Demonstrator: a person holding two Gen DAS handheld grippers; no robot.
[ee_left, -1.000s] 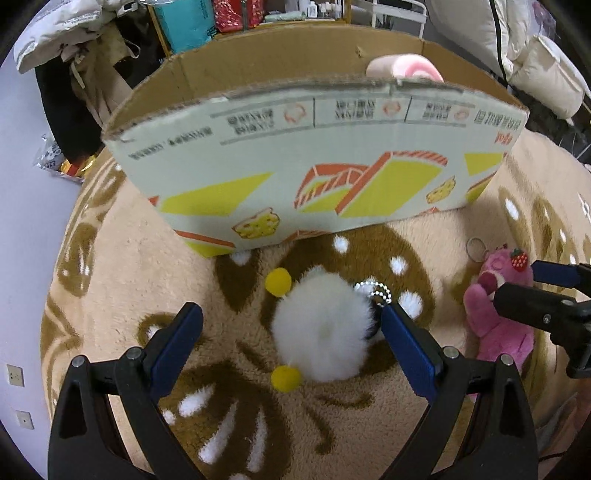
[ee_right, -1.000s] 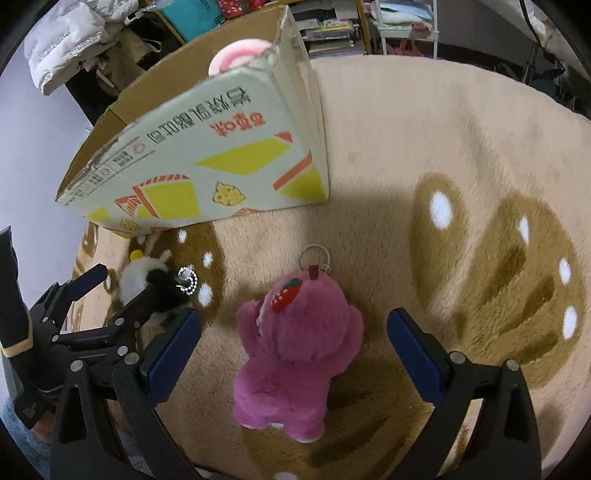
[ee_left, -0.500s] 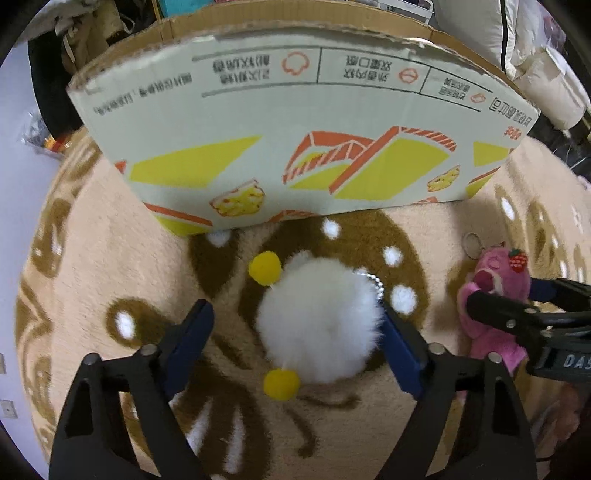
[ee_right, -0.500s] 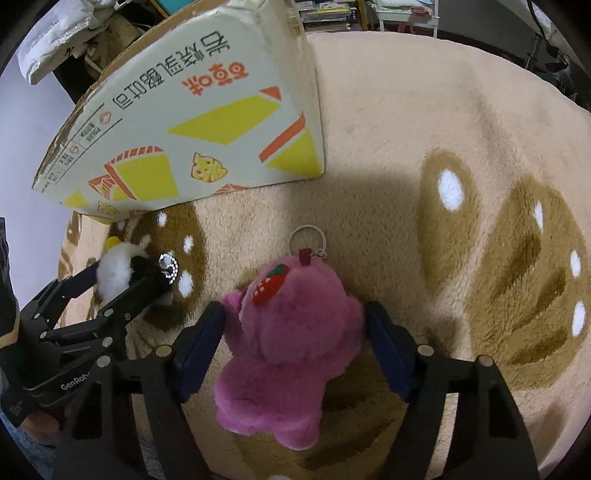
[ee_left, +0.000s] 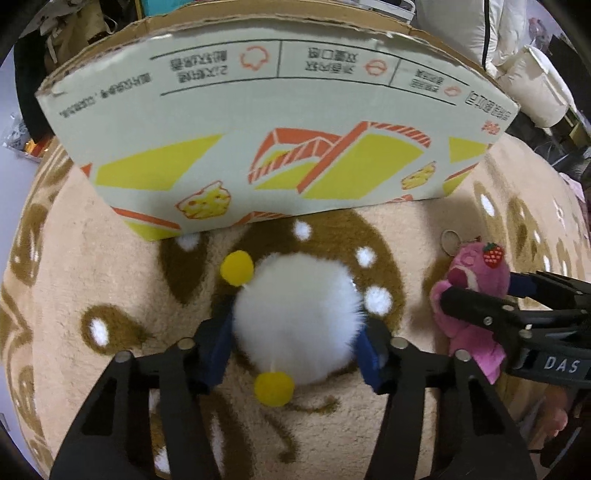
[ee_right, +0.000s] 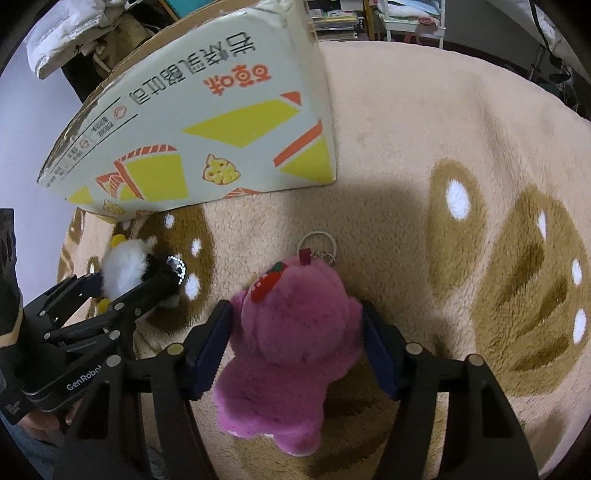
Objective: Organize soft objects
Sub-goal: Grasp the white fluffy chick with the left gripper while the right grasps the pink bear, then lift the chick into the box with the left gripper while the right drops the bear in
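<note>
A white fluffy toy (ee_left: 295, 310) with yellow pom-poms lies on the beige rug, between the blue pads of my left gripper (ee_left: 293, 343). Its jaws are closing and the pads touch the fur on both sides. To its right lies a pink plush bear (ee_right: 291, 325) with a strawberry on its head and a key ring (ee_right: 317, 240). My right gripper (ee_right: 297, 339) straddles the bear, jaws closing, pads against its body. The left wrist view also shows the bear (ee_left: 476, 280) and the right gripper (ee_left: 480, 291) at its right edge.
A large printed cardboard box (ee_left: 258, 129) stands just behind both toys on the round rug (ee_right: 424, 129) with brown patterns. White padded clothing (ee_left: 517, 66) and a shelf (ee_right: 406, 22) crowd the floor beyond the rug. A gloved hand (ee_right: 9, 295) holds the left gripper.
Both grippers' jaws have come in from wide open onto their toys, and each has dropped a little closer to the rug. The toys have not moved.
</note>
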